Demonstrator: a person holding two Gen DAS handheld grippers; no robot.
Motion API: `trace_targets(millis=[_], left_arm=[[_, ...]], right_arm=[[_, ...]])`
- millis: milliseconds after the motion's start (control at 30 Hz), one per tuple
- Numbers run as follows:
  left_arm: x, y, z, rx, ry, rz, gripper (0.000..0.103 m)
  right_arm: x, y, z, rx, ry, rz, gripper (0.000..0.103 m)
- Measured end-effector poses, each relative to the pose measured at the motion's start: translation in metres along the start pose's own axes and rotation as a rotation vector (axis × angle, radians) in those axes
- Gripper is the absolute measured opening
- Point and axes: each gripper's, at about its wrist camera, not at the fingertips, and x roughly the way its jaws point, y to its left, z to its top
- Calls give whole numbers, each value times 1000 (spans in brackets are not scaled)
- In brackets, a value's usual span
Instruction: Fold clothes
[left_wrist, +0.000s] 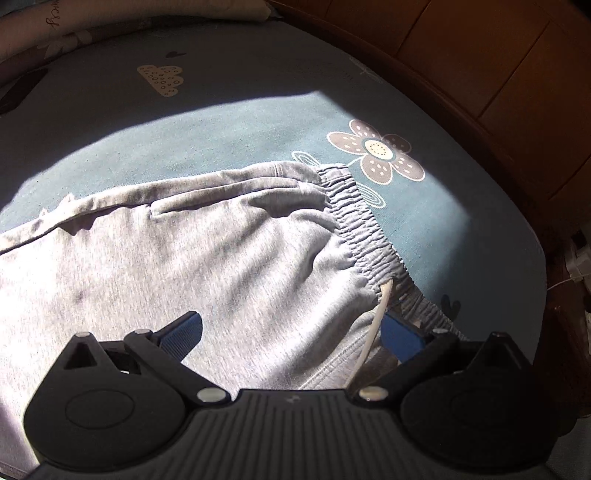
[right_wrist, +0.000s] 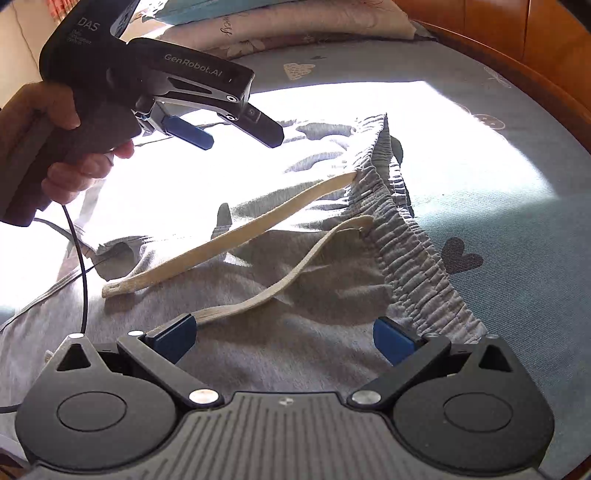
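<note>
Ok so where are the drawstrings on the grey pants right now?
In the right wrist view, both cream drawstrings trail left from the elastic waistband across the grey pants; the nearer one ends beside the right tool's left finger.

A home bedroom: patterned bedsheet (left_wrist: 258, 122), pillows (right_wrist: 295, 22), wooden headboard (left_wrist: 498, 74)

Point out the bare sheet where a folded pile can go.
Bare bed sheet lies beyond the waistband of the grey trousers, out to the wooden bed frame, and also between the trousers and the pillows. The trousers, drawstrings and both open grippers crowd the near side.
</note>
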Motion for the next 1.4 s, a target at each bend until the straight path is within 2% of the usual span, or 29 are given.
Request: trace_targets(millis=[67, 167, 267, 433, 600, 767, 867, 967, 1033, 1133, 1233, 1333, 1400], left_arm=[[-11, 7, -11, -34, 1, 15, 102], [-25, 15, -24, -51, 10, 23, 102], [-40, 24, -36, -57, 11, 26, 102], [-59, 38, -54, -93, 8, 24, 102], [-75, 46, -65, -100, -5, 19, 102], [-83, 56, -73, -120, -14, 24, 102], [-87, 58, -76, -117, -13, 22, 102], [-92, 59, -81, -92, -9, 28, 102], [-94, 60, -84, -87, -1, 26, 102], [-95, 62, -89, -91, 12, 16, 102], [-99, 60, -94, -88, 6, 16, 102], [-101, 59, -97, -90, 3, 15, 102], [-101, 59, -99, -95, 4, 17, 102]], right_arm=[[11, 17, 2, -19, 29, 42, 103], [28, 38, 0, -75, 82, 55, 103], [34, 42, -19, -110, 146, 6, 103], [16, 50, -48, -214, 143, -56, 103], [11, 56, -42, -212, 203, -104, 103], [4, 85, -37, -251, 108, -60, 103], [26, 101, -30, -288, 115, -46, 103], [42, 96, -30, -218, 184, -66, 103], [36, 88, -40, -180, 191, -84, 103], [21, 84, -58, -198, 228, -99, 103], [12, 90, -61, -236, 260, -115, 103], [5, 98, -50, -199, 215, -73, 103], [8, 112, -41, -222, 175, -43, 103]])
